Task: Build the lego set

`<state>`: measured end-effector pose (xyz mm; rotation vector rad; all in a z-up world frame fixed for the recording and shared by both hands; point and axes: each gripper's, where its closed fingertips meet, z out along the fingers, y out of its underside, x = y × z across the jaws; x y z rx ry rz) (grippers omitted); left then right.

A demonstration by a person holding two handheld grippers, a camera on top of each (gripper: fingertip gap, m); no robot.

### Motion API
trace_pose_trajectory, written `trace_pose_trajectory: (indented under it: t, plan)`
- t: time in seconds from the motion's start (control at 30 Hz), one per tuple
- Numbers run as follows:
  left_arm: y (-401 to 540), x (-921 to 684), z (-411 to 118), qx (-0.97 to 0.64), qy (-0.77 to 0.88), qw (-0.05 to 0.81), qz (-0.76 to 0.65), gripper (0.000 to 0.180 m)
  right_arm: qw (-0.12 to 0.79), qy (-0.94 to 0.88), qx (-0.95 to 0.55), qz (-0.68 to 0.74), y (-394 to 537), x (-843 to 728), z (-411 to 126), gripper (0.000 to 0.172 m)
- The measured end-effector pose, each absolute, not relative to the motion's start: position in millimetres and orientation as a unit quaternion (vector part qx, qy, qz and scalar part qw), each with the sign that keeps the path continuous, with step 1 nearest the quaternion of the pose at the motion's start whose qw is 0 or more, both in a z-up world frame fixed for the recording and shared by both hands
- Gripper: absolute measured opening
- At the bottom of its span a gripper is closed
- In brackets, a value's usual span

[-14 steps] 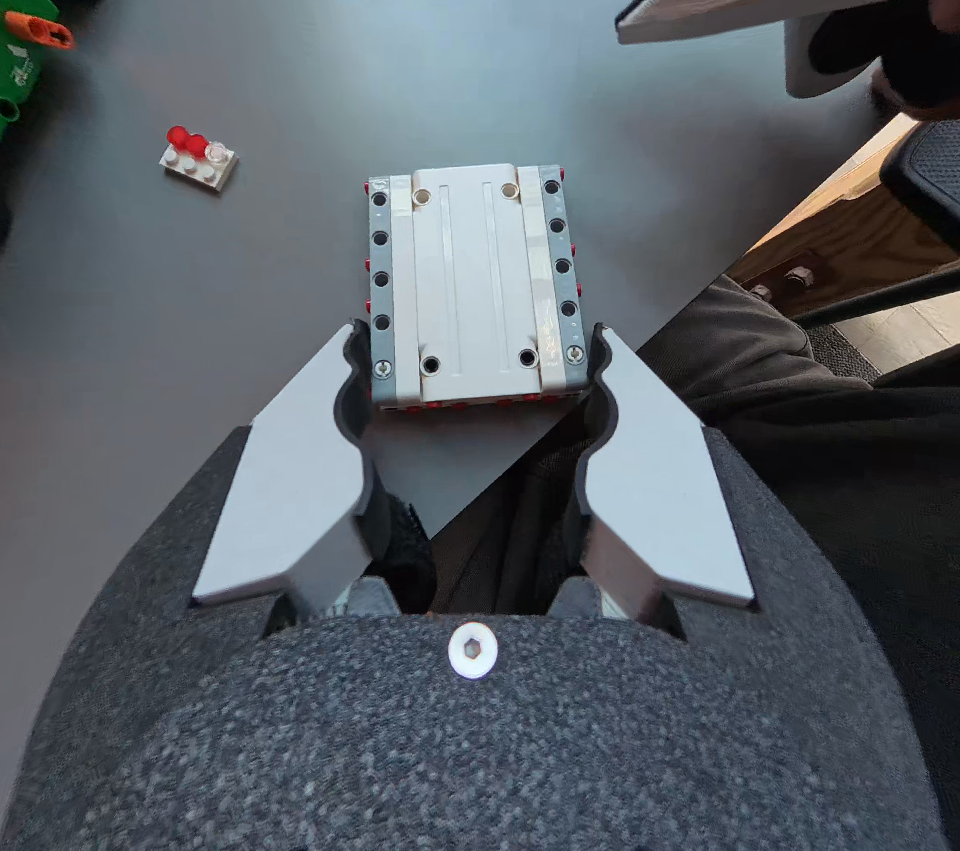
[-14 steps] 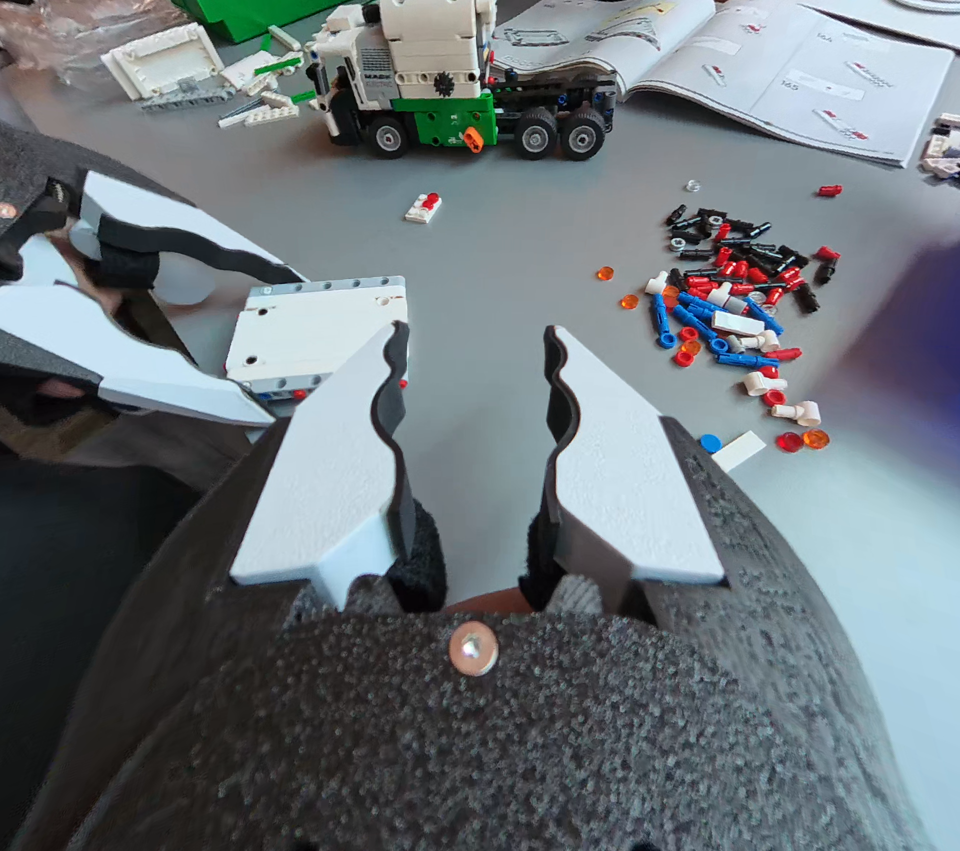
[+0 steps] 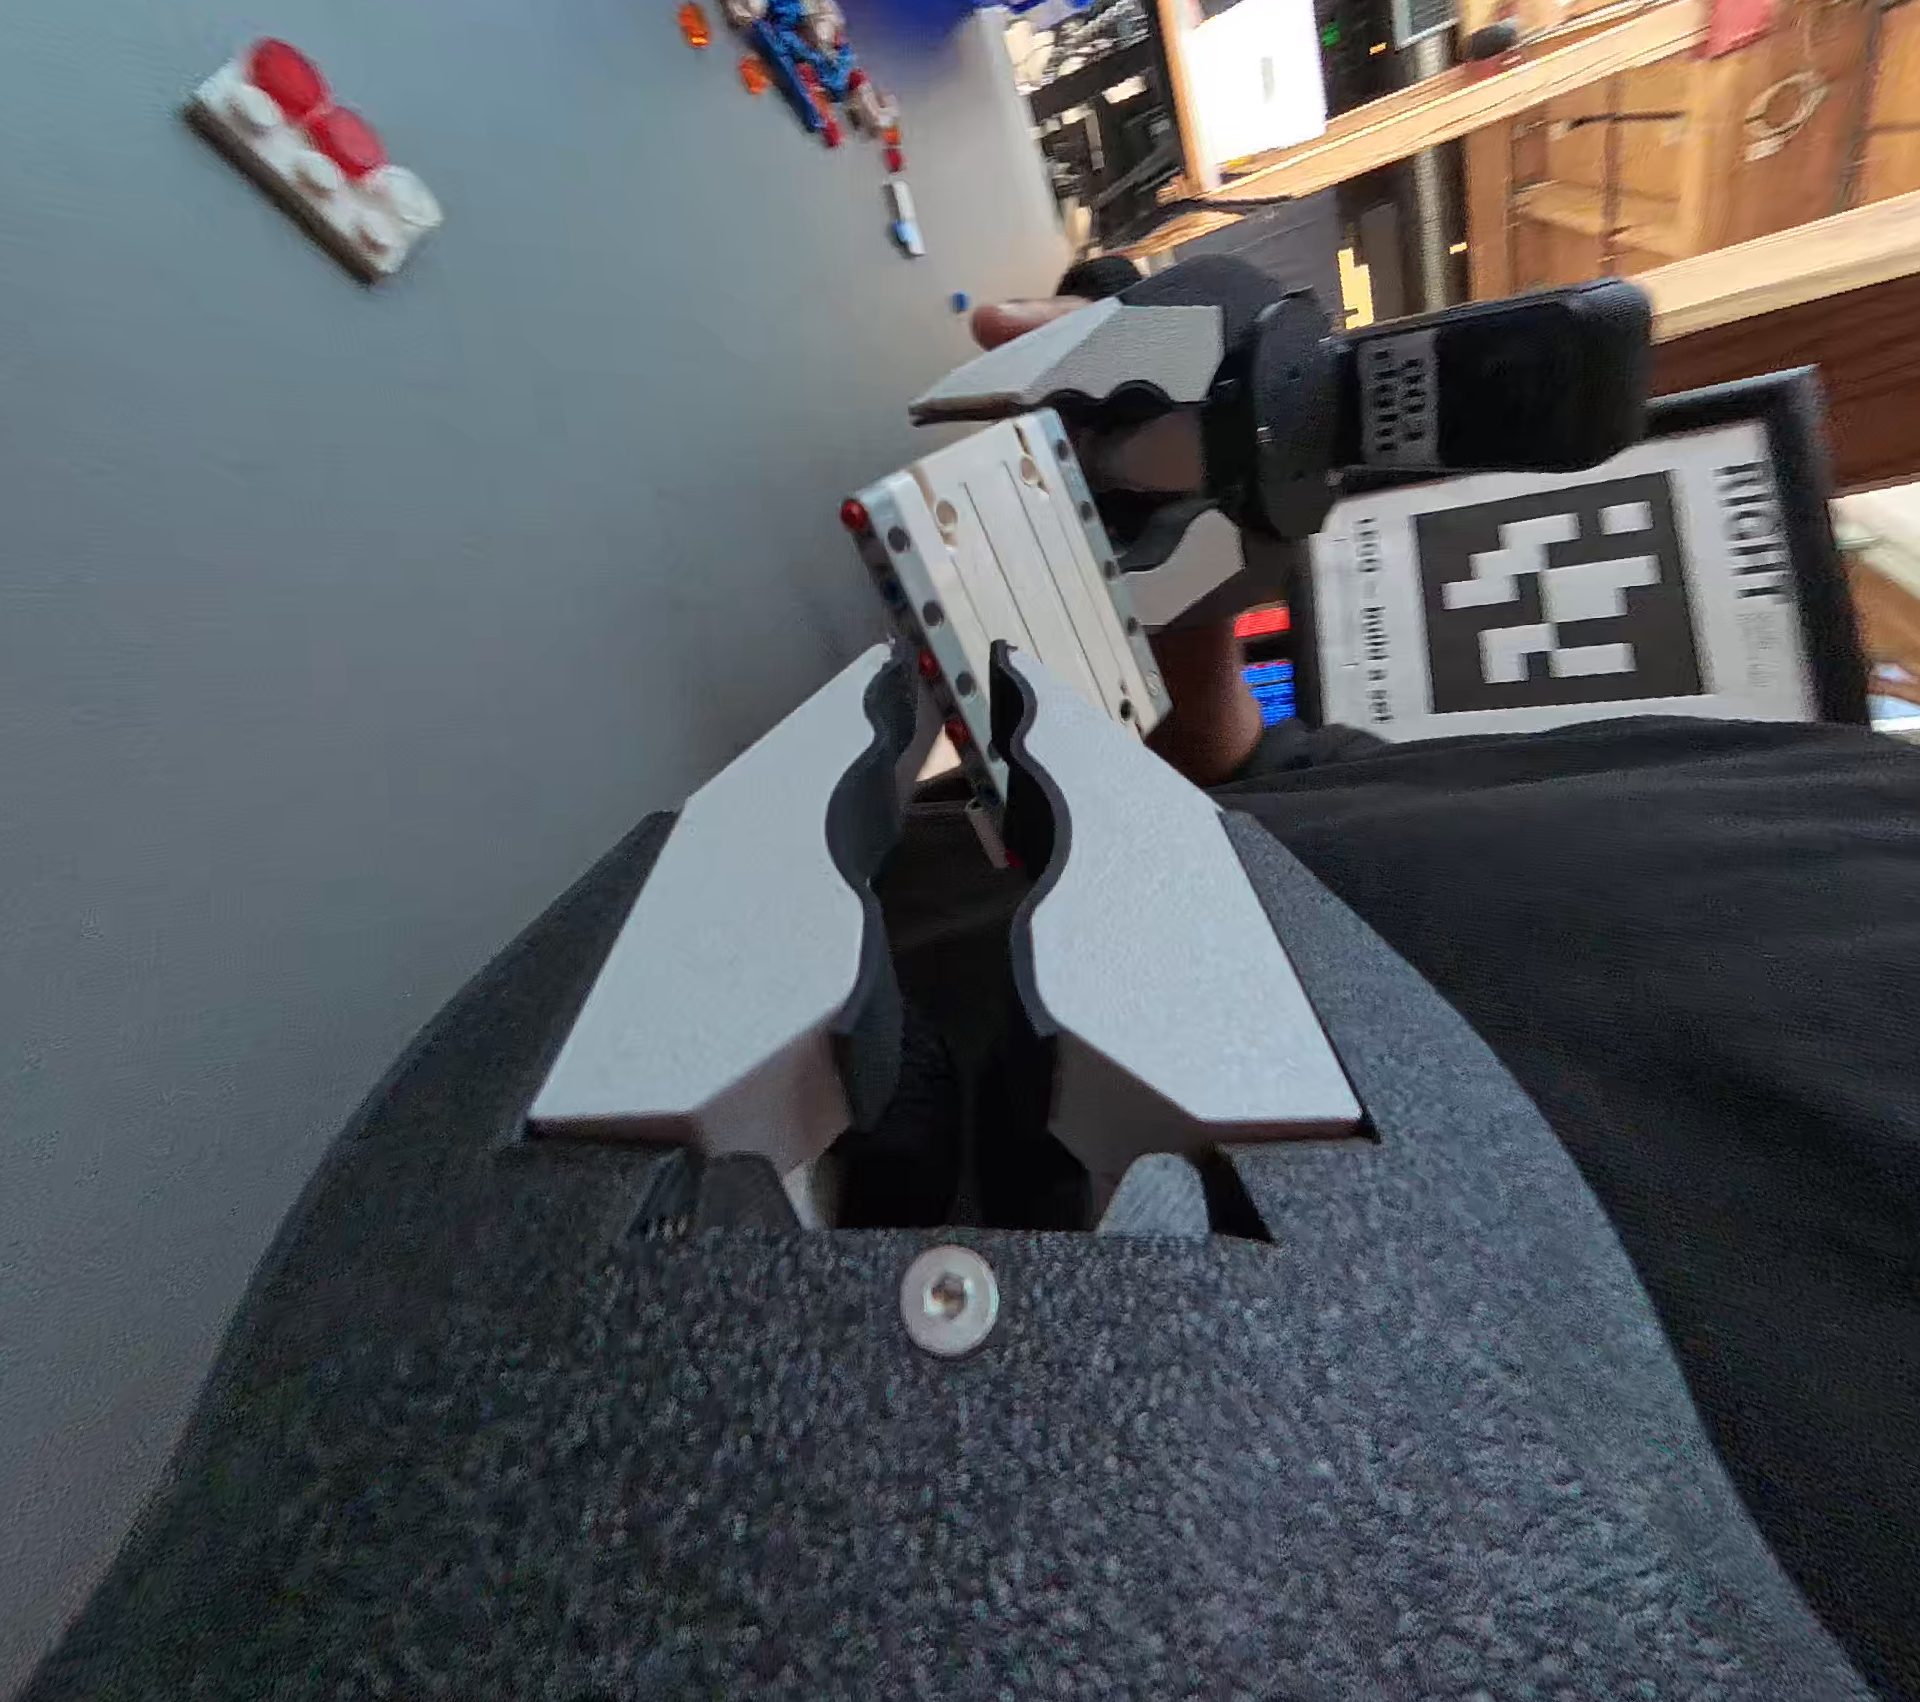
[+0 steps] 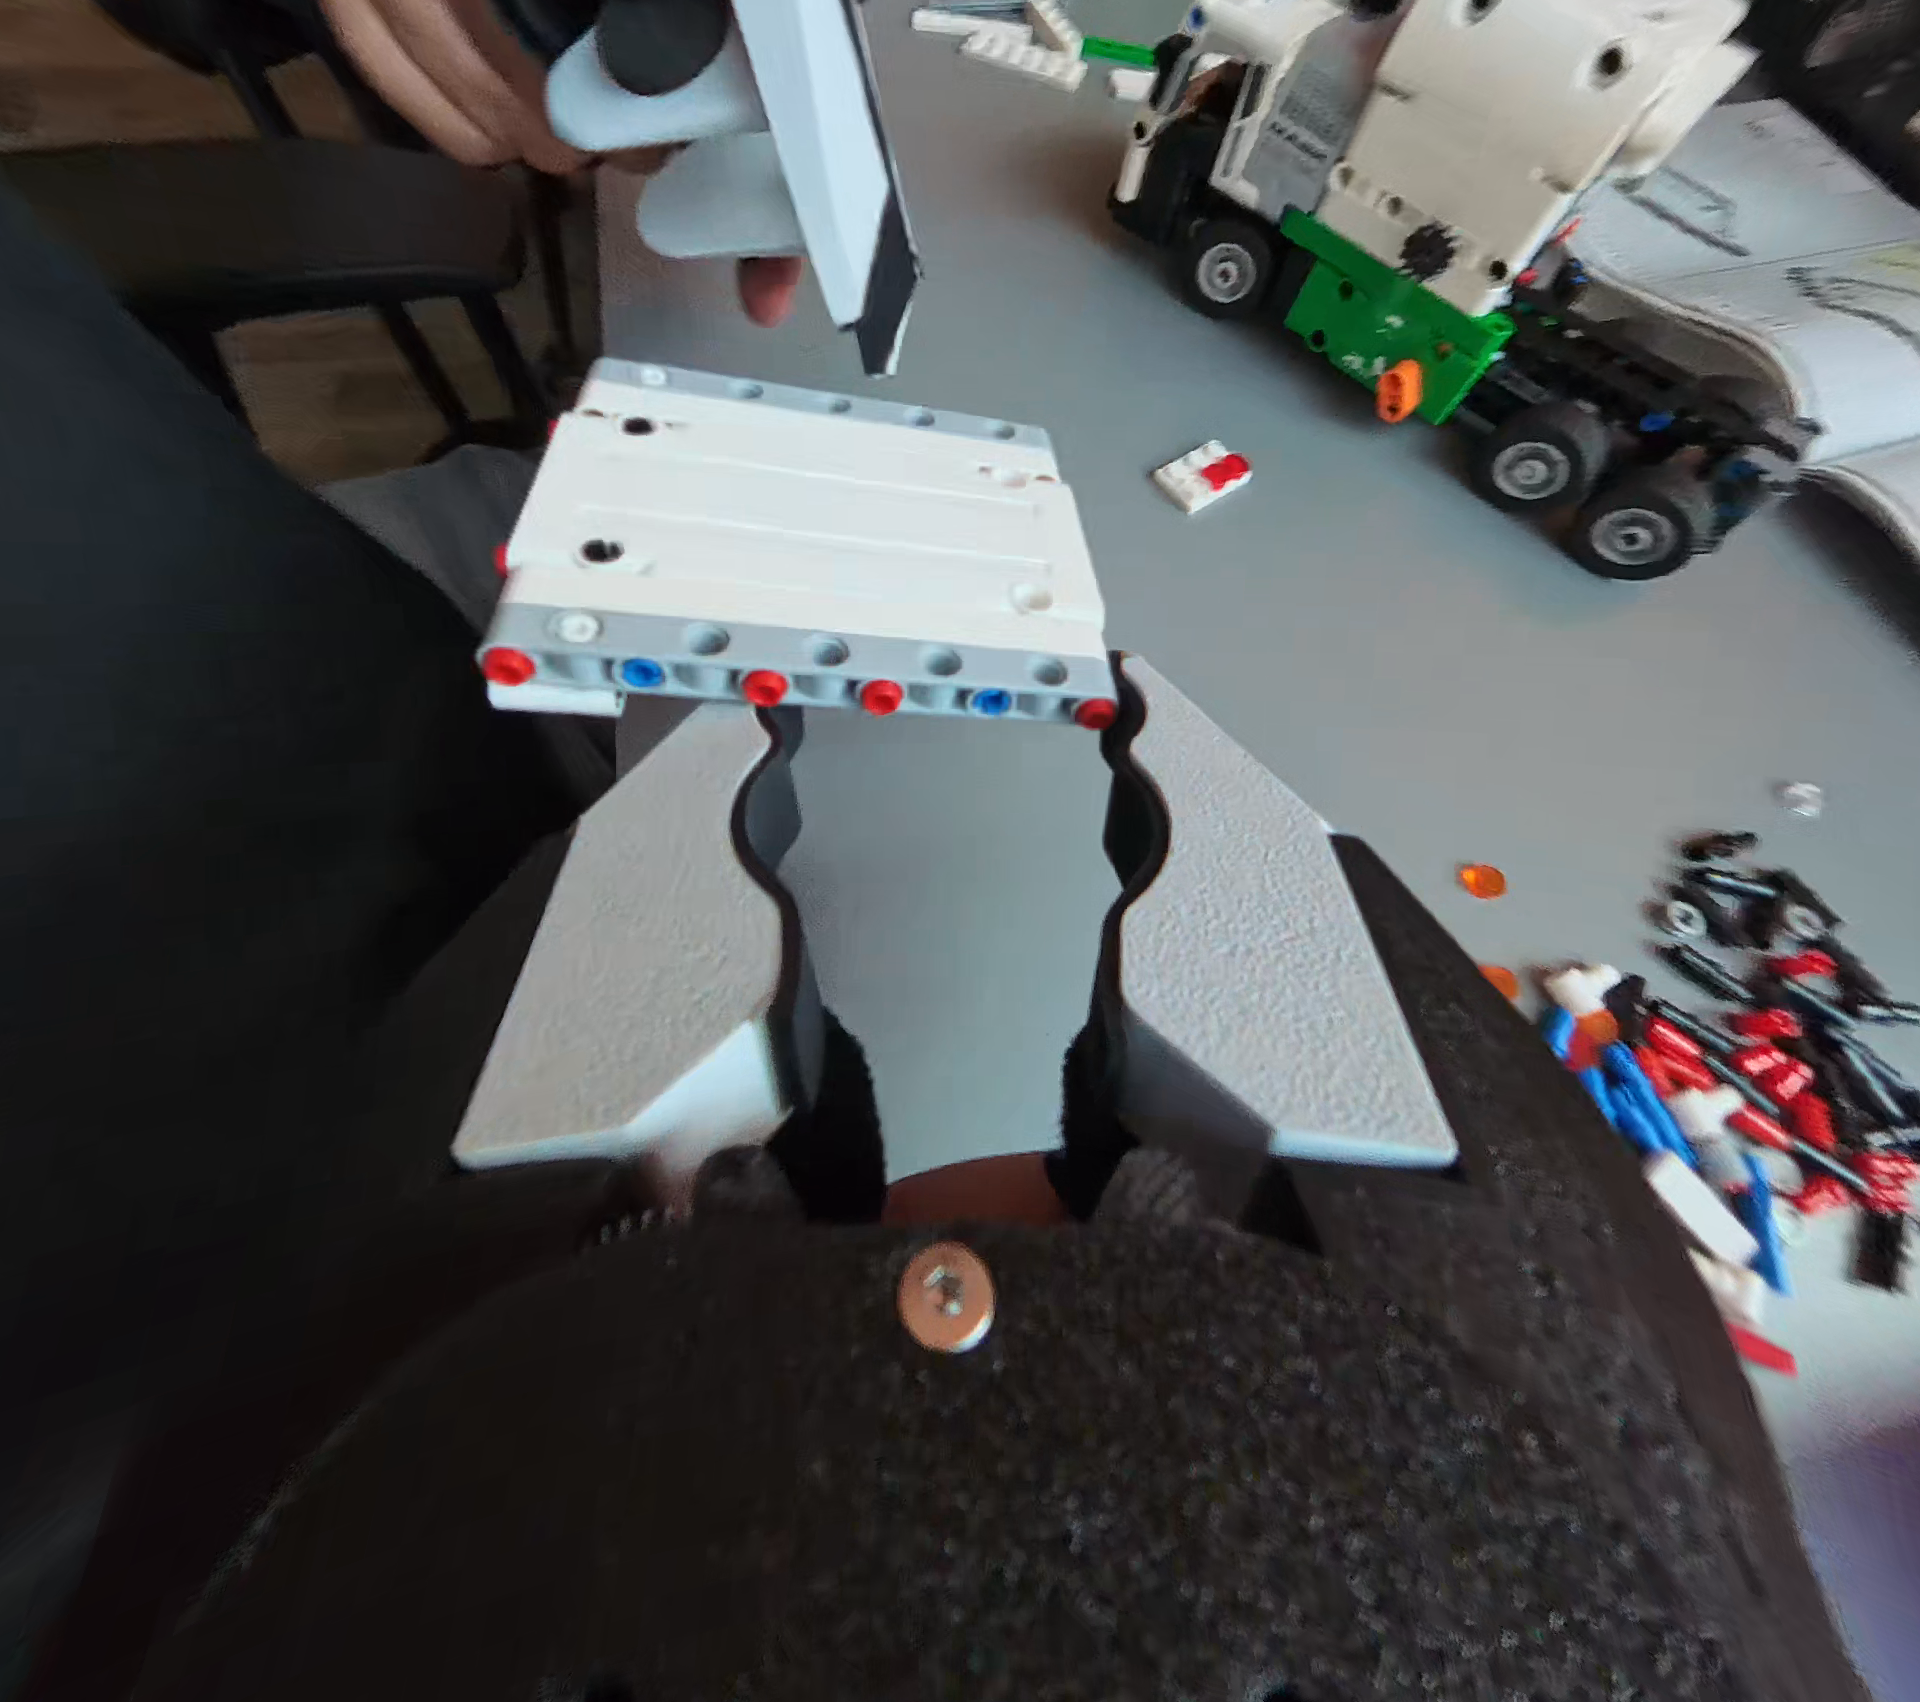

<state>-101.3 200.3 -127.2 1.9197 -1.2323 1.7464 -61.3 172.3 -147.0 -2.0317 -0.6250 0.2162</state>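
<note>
I hold a flat white panel (image 3: 1023, 572) of building bricks, ribbed along its length, with grey holed beams down two sides and red and blue pins poking from its edges. It is lifted off the grey table (image 3: 364, 613), just beyond the table's near edge, above my dark lap.

My left gripper (image 3: 951, 665) is nearly closed on one grey-beam edge of the panel, its fingers (image 3: 1081, 738) pressing on both faces. My right gripper (image 4: 940, 702) stands wide open at the opposite pinned edge; one fingertip (image 4: 1138, 686) sits right at the panel's corner pin, though I cannot tell whether it touches, and the other lies under the beam, with no squeeze on it.

A black-and-white square marker with lettering is fixed on the right gripper's body (image 3: 1558, 592). The toy truck (image 4: 1455, 198), white and green, carries small lettering on its cab. It stands toward the table's far edge, beside an open booklet (image 4: 1787, 281). A small white brick with red studs (image 4: 1202, 475) lies between truck and panel. Loose pins (image 4: 1766, 1060) are heaped near the right edge.
</note>
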Motion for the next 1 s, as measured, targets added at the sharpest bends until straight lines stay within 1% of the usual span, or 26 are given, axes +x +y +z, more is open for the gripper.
trace_pose_trajectory:
  t: [0.03,0.07,0.1,0.17,0.23,0.3,0.37,0.43,0.5,0.7,0.9,0.97,1.0]
  plan:
    - [203,-102,-139,0.670,-0.445,0.116,0.583,0.018,0.466,-0.273,-0.836,0.098,175,-66,-155,0.053]
    - [202,-102,-146,0.668,-0.462,0.105,0.574,0.019,0.458,-0.292,-0.834,0.097,178,-71,-161,0.048]
    - [197,-102,-149,0.661,-0.473,0.108,0.572,0.019,0.470,-0.301,-0.825,0.092,184,-74,-161,0.043]
    - [187,-101,-152,0.649,-0.495,0.108,0.568,0.013,0.485,-0.293,-0.818,0.096,196,-79,-159,0.033]
    - [188,-96,-153,0.646,-0.508,0.080,0.564,0.015,0.480,-0.276,-0.826,0.108,202,-79,-159,0.032]
    - [189,-96,-152,0.640,-0.518,0.079,0.563,0.015,0.486,-0.269,-0.826,0.100,205,-79,-155,0.033]
    - [187,-97,-152,0.629,-0.522,0.091,0.569,0.016,0.495,-0.278,-0.818,0.087,206,-81,-151,0.029]
    - [185,-99,-154,0.620,-0.525,0.113,0.573,0.017,0.515,-0.288,-0.804,0.073,209,-81,-145,0.031]
    - [186,-97,-158,0.617,-0.535,0.110,0.566,0.017,0.521,-0.292,-0.799,0.071,212,-81,-144,0.031]
    - [201,-92,-158,0.625,-0.540,0.081,0.558,0.016,0.487,-0.273,-0.827,0.061,221,-72,-157,0.033]
    - [217,-110,-149,0.634,-0.510,0.082,0.576,0.017,0.465,-0.260,-0.844,0.055,228,-70,-166,0.036]
    - [215,-118,-149,0.637,-0.496,0.090,0.583,0.018,0.460,-0.258,-0.848,0.050,230,-69,-167,0.036]
    - [214,-121,-148,0.639,-0.486,0.095,0.589,0.024,0.455,-0.257,-0.852,0.048,231,-69,-169,0.037]
